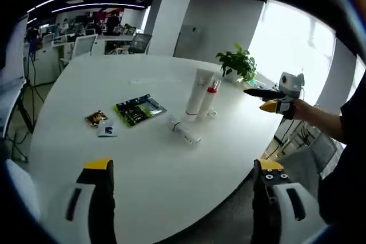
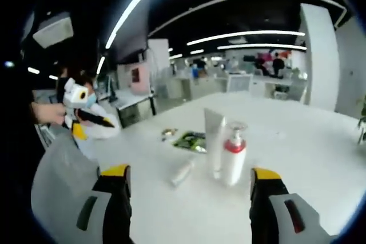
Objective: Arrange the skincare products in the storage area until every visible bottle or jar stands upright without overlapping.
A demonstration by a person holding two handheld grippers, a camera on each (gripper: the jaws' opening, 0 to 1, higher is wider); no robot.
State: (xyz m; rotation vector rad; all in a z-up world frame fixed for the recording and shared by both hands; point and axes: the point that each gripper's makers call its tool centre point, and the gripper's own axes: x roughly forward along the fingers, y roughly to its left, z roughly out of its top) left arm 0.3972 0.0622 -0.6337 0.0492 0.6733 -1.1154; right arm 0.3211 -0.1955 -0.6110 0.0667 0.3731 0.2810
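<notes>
On the white round table [image 1: 86, 84] a tall white tube [image 1: 199, 91] stands upright, with a pump bottle with a red collar [image 1: 210, 99] upright close beside it. A small white bottle [image 1: 184, 131] lies on its side in front of them. The right gripper view has the same tube [image 2: 214, 140], pump bottle [image 2: 233, 157] and lying bottle [image 2: 182, 173]. My left gripper [image 1: 183, 167] is open and empty, over the table's near edge. My right gripper [image 2: 190, 182] is open and empty, short of the lying bottle. A hand holds the right gripper [image 1: 269, 99] off the table's right side.
A green packet [image 1: 139, 109], a gold-brown sachet [image 1: 96, 118] and a small white sachet [image 1: 107, 131] lie left of the bottles. A potted plant [image 1: 239, 64] stands at the far rim. A grey chair [image 2: 63, 181] is by the table edge. Office desks fill the background.
</notes>
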